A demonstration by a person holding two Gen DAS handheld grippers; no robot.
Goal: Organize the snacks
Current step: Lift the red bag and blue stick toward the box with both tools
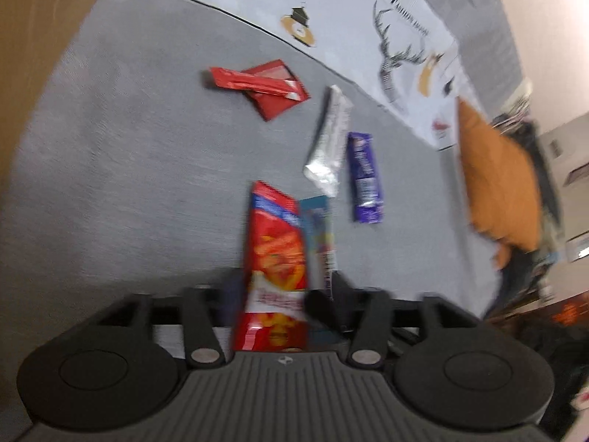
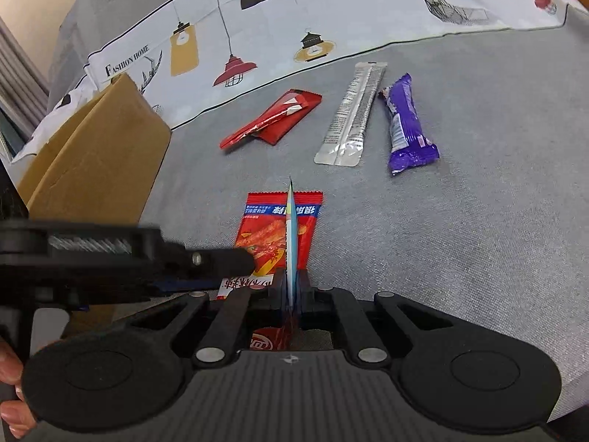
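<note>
On the patterned cloth lying along the far side of the grey surface, the words "FASHION HOME" are reading clearly beside printed lamps and deer heads; the red snack packet is carrying white Chinese characters on a blue band near its top edge and more in red lower down, though I cannot make them out well enough to quote. The silver stick pack is showing fine black print and a barcode-like block, too small to read, and the purple wrapper is bearing white lettering that is also illegible. Counting the loose snacks lying beyond the grippers: two red sachets, one resting across the other, one silver stick pack and one purple wrapper, the last two lying just beside each other. The right gripper is pinching a thin blue packet edge-on between nearly closed jaws, held upright just above the red snack packet. The left gripper is closing narrowly on the red snack packet, its finger reaching in from the side in the right wrist view. One brown cardboard box is standing to the left, and one orange cushion is lying off to the right.
</note>
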